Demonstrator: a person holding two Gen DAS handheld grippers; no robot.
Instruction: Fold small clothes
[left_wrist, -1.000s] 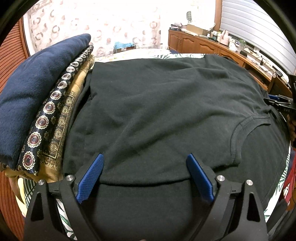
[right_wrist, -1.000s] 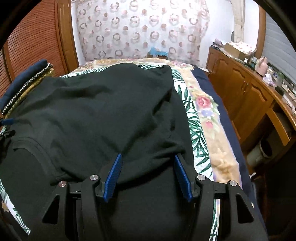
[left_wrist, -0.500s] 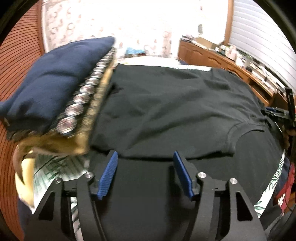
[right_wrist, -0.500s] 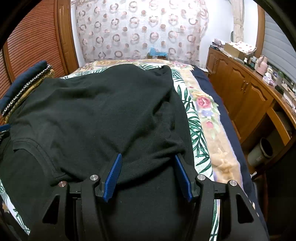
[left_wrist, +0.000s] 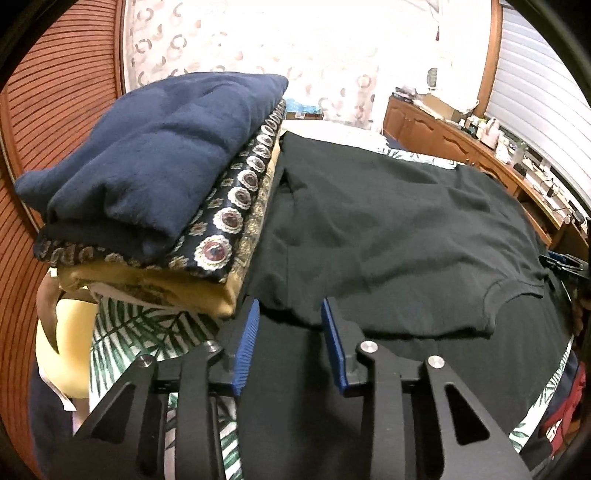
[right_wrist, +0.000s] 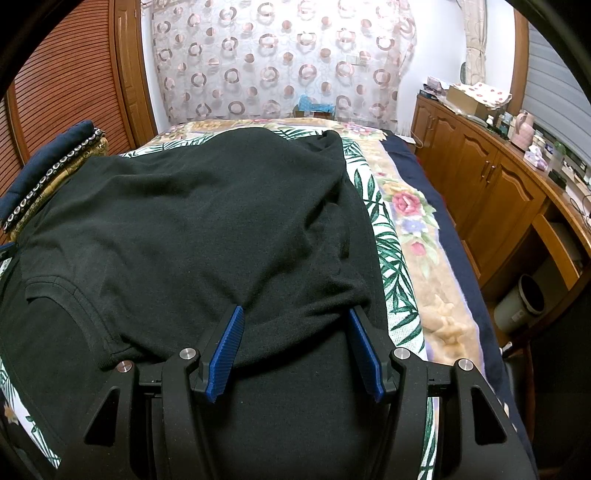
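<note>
While the left gripper (left_wrist: 290, 341) has just been closing on the black shirt (left_wrist: 388, 229) (right gripper (right_wrist: 295, 354) half-open astride its hem), a thin pinch risks slipping

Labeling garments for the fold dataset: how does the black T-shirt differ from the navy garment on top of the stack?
The black T-shirt lies spread out over the bed; the navy garment is already folded into a compact bundle. The T-shirt rests directly on the floral bedspread; the navy garment sits raised on a pile of folded textiles. Both grippers are at the T-shirt's near edge; none is at the navy garment. Both are dark, plain fabric.
</note>
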